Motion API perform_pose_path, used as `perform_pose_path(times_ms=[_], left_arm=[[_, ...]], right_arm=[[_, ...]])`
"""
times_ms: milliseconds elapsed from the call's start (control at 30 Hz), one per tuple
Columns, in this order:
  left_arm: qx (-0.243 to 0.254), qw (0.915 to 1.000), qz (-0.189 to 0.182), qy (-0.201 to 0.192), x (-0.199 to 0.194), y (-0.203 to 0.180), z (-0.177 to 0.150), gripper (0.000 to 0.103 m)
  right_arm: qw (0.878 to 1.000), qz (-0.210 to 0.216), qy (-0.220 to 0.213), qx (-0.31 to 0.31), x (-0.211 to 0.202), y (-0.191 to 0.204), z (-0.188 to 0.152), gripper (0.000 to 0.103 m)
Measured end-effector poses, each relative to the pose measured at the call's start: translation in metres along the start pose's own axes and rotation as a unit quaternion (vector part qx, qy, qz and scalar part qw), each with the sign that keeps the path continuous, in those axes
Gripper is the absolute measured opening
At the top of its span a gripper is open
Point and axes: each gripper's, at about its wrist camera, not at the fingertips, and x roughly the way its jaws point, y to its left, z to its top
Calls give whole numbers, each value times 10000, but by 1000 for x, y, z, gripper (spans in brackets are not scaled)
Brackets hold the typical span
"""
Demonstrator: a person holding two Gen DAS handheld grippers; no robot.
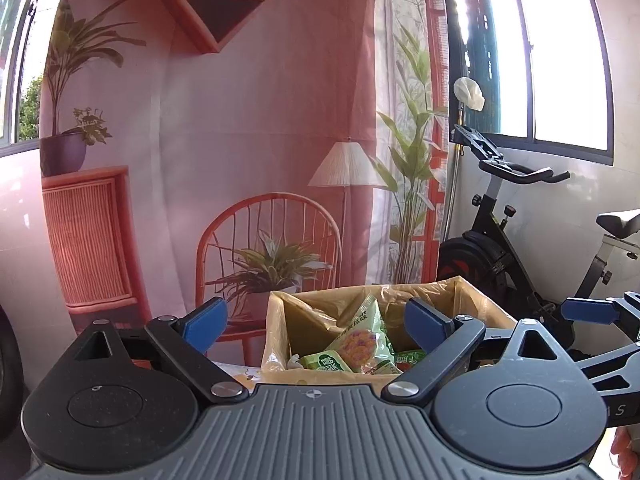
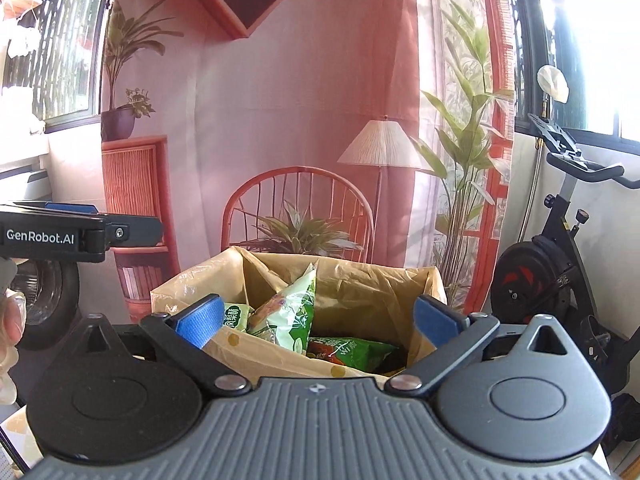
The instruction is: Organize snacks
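Your left gripper (image 1: 316, 322) and right gripper (image 2: 318, 322) both gape wide with nothing between the pads. The snack packets (image 2: 290, 312) sit inside the plastic-lined box (image 2: 360, 280), lower centre of each frame, just beyond the blue fingertips (image 2: 200, 320), clear of them.

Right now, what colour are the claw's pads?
Blue pads, clearest in the right wrist view.
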Motion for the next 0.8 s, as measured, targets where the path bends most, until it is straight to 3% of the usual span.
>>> perform_pose_path(times_ms=[300, 567, 800], left_arm=[[-29, 9991, 401, 125, -30, -5, -12, 97], [-231, 9987, 441, 92, -50, 5, -19, 97], [-97, 9978, 655, 10, -55, 4, -16, 97]], right_arm=[[9998, 16, -43, 197, -31, 16, -5, 103], [9997, 22, -37, 257, -46, 23, -8, 103], [9994, -133, -4, 320, -50, 21, -12, 103]])
